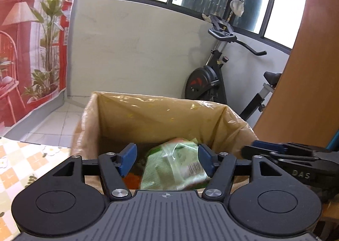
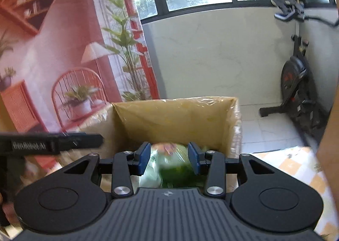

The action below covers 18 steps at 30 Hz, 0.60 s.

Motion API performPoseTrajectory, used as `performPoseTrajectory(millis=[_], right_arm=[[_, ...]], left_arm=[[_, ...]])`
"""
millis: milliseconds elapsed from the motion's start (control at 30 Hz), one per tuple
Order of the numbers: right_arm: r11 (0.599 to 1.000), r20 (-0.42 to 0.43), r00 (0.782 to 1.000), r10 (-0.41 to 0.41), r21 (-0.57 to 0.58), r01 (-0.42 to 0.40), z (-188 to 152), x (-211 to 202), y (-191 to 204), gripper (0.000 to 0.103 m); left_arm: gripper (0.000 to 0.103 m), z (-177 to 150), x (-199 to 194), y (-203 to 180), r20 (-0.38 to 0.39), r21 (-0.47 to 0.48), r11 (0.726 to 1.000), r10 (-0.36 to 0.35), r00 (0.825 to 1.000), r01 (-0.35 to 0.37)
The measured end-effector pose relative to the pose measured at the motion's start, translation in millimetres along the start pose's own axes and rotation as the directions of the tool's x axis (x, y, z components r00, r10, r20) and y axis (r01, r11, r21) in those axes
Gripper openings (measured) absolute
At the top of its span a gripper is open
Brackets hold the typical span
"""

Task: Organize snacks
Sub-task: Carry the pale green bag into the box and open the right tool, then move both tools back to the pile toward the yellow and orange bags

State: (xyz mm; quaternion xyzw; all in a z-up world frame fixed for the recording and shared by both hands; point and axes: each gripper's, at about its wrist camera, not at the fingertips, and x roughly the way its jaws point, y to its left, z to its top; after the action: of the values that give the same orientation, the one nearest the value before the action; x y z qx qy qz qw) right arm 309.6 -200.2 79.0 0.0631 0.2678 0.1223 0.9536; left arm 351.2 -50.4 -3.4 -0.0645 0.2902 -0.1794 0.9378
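Note:
A cardboard box (image 1: 161,103) lined with clear plastic stands open right ahead of both grippers. My left gripper (image 1: 167,157) hangs over its near edge with the jaws open. A pale green snack bag (image 1: 175,167) with a barcode lies below and between them, clear of the left pad (image 1: 128,159). An orange packet (image 1: 131,179) shows beside it inside the box. My right gripper (image 2: 169,155) is over the same box (image 2: 175,112), shut on a blurred green snack packet (image 2: 171,167). Each gripper's tip shows at the edge of the other's view.
The box sits on a table with a checked orange and white cloth (image 1: 21,167) (image 2: 296,164). An exercise bike (image 1: 211,78) (image 2: 296,84) stands on the tiled floor behind. A printed backdrop (image 2: 53,61) hangs to the left, a wooden panel (image 1: 300,71) to the right.

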Motion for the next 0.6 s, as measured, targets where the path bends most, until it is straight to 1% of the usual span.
performPoseTrajectory(millis=[133, 333, 600], right_arm=[[0.997, 0.006, 0.999, -0.04, -0.061, 0.04, -1, -16, 7, 0.042], [0.995, 0.013, 0.998, -0.068, -0.075, 0.068, -6, -32, 8, 0.042], [0.991, 0.015, 0.997, -0.08, -0.106, 0.082, -18, -48, 15, 0.042]], left_arm=[[0.069, 0, -15, 11, 0.006, -0.009, 1.0, 0.022, 1.0, -0.022], [0.07, -2, -33, 21, 0.018, -0.029, 0.999, 0.047, 0.999, -0.046], [0.07, -14, -53, 30, 0.019, -0.019, 0.997, 0.076, 0.997, -0.075]])
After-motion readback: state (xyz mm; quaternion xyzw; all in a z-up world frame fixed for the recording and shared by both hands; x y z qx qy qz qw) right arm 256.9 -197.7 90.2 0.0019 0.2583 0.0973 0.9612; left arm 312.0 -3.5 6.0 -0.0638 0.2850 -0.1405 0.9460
